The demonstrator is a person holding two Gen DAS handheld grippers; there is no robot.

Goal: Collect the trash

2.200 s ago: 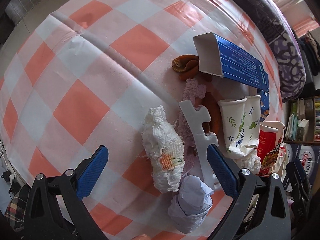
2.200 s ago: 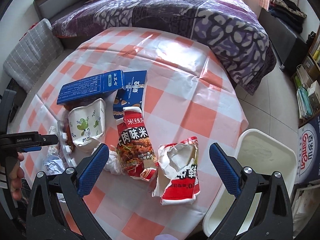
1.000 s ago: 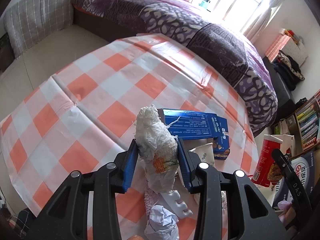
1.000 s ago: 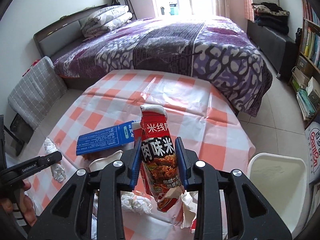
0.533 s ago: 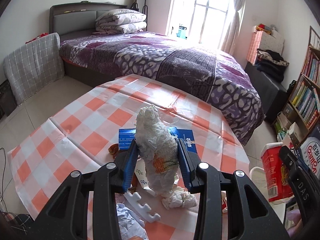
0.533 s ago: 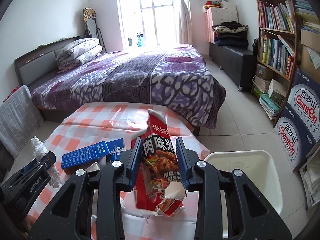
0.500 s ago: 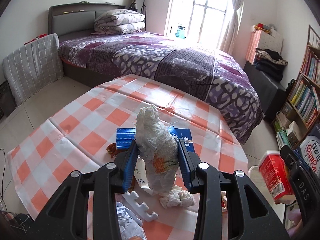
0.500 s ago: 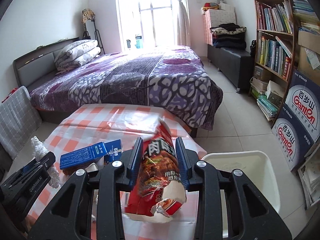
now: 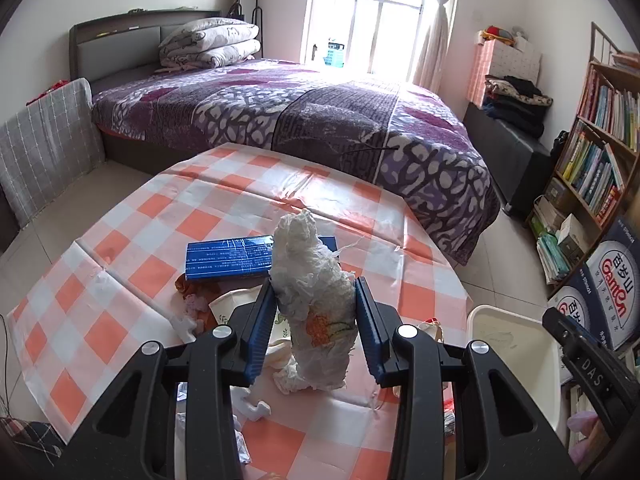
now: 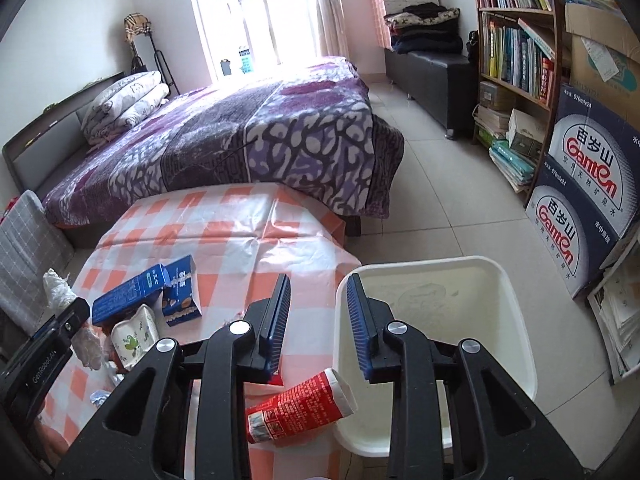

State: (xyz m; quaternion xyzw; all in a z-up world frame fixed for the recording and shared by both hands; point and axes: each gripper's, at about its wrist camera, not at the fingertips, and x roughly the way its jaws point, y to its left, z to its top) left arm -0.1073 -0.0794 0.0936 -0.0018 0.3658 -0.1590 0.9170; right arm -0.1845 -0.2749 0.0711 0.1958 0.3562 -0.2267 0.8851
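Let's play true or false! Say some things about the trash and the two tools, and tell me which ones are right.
1. The left tool is pinching a white paper wad. True.
2. The right tool is squeezing the red packet. False: its jaws have just been opening and nothing is between them. The packet is below them, near the bin's rim.
3. A white bin stands beside the table. True.
4. The blue box is inside the bin. False: it lies on the checked tablecloth.
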